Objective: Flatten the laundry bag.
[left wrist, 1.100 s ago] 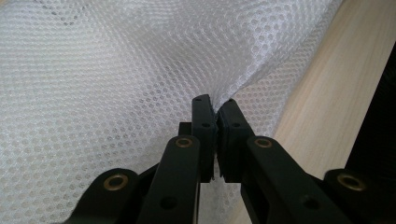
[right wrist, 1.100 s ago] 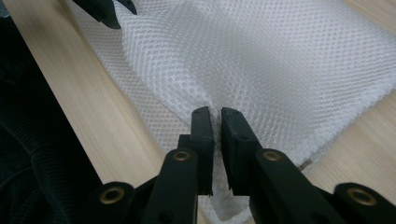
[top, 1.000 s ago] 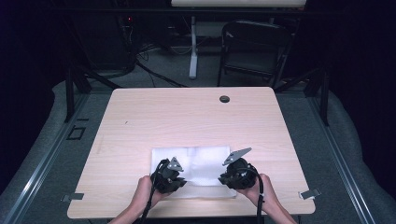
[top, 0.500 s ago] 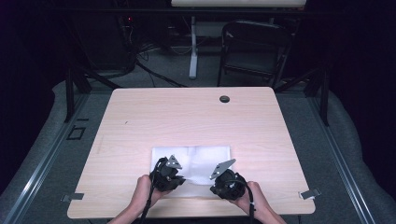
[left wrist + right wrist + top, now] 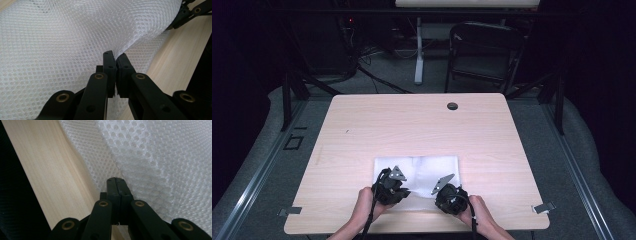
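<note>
Mesh: white netted fabric (image 5: 422,172) is laid flat near the table's (image 5: 362,130) six o'clock edge.
Left gripper (image 5: 115,58): clamped on the mesh, a fold pinched up between the closed jaws, at the sheet's seven o'clock corner.
Right gripper (image 5: 117,182): jaws pressed together on the fabric's edge, at the sheet's five o'clock corner, bare wood beside it.
Hands: both are seen at six o'clock, one behind each gripper.
Grommet (image 5: 452,106): sits at twelve o'clock, well apart from the mesh.

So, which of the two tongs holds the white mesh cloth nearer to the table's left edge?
The left tongs, shut on the white mesh cloth at its near left part; the right tongs grip farther right.
</note>
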